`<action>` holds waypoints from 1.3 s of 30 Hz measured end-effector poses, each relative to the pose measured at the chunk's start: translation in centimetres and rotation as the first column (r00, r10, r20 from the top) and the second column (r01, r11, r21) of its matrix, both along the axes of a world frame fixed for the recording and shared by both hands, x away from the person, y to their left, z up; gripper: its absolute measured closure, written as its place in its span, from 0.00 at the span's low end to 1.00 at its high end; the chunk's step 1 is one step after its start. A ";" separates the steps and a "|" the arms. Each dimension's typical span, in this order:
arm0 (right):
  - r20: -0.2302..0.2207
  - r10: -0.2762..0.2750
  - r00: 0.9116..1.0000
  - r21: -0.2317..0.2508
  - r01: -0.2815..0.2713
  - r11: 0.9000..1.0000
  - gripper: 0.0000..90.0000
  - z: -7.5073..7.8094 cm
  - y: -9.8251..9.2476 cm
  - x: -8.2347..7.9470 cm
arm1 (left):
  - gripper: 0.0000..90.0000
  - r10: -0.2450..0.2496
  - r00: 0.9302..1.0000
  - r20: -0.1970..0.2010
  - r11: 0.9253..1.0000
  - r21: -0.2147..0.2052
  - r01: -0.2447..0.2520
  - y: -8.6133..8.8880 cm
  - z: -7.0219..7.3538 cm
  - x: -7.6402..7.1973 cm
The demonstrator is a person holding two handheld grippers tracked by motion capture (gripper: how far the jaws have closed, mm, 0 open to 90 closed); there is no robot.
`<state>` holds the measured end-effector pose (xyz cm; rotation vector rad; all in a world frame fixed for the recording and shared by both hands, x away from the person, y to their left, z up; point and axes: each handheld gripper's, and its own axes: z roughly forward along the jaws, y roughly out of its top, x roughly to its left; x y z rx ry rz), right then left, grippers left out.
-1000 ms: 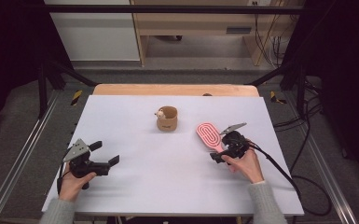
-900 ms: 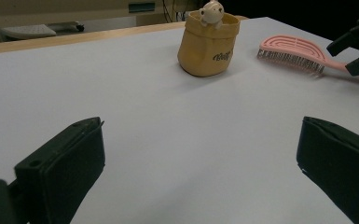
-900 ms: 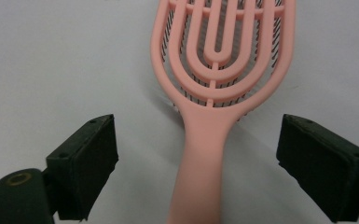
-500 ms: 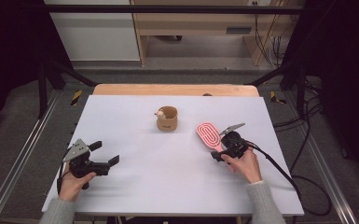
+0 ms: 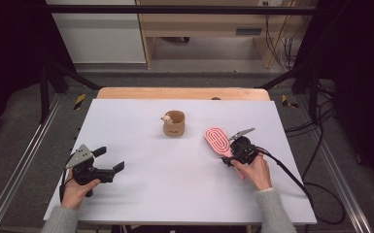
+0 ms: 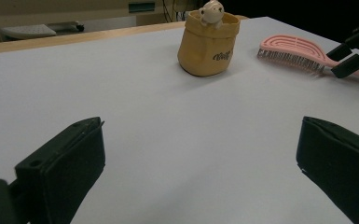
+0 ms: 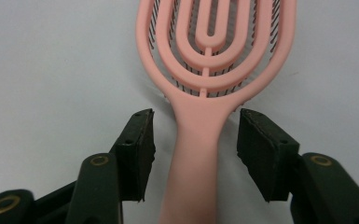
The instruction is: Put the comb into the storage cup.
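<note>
A pink hairbrush [image 5: 217, 140] lies bristles down on the white table [image 5: 175, 194], right of centre. My right gripper [image 5: 228, 155] straddles its handle [image 7: 193, 177]. Its jaws have just been closing, and a narrow gap remains on each side of the handle, so the pads [image 7: 140, 144] do not press it. A tan fabric pouch [image 5: 174, 123] with a small toy animal at its rim stands upright mid-table. My left gripper [image 5: 110, 158] rests open at the near left, aimed toward the pouch [image 6: 208, 44] and the brush [image 6: 291, 53], with nothing between its fingers.
A wooden strip [image 5: 184, 93] borders the table's far edge. Cables [image 5: 291, 174] trail off the right side from the right gripper. Dark frame rails run along both sides of the table, and a wooden cabinet stands beyond it.
Both hands stay where they were. The right gripper's jaws look slightly narrower around the brush handle; the brush and pouch have not moved.
</note>
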<state>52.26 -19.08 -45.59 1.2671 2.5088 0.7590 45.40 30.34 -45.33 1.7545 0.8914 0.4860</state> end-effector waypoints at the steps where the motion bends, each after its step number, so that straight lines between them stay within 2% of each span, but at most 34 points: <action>1: -0.004 -0.006 1.000 -0.008 0.006 1.000 0.55 0.0 0.0 0.0 | 0.01 0.000 1.000 0.000 1.000 0.001 0.000 0.0 0.0 0.0; 8: -0.007 -0.013 1.000 -0.007 0.013 1.000 0.62 0.0 0.0 0.1 | 0.01 0.001 1.000 0.000 1.000 -0.001 -0.001 0.0 0.0 0.0; 15: -0.005 -0.021 1.000 -0.028 0.020 0.999 0.66 -0.2 0.1 0.1 | 0.01 0.001 1.000 0.000 1.000 0.000 -0.001 0.0 0.0 0.0; 27: -0.010 -0.037 0.999 -0.026 0.037 0.999 0.74 -0.3 0.3 0.0 | 0.01 0.002 1.000 0.000 1.000 -0.001 -0.002 0.0 0.0 0.0; 39: -0.006 -0.050 0.999 -0.038 0.049 0.998 0.76 -0.3 0.4 -0.1 | 0.01 0.002 1.000 0.000 1.000 -0.001 -0.002 0.0 0.0 0.0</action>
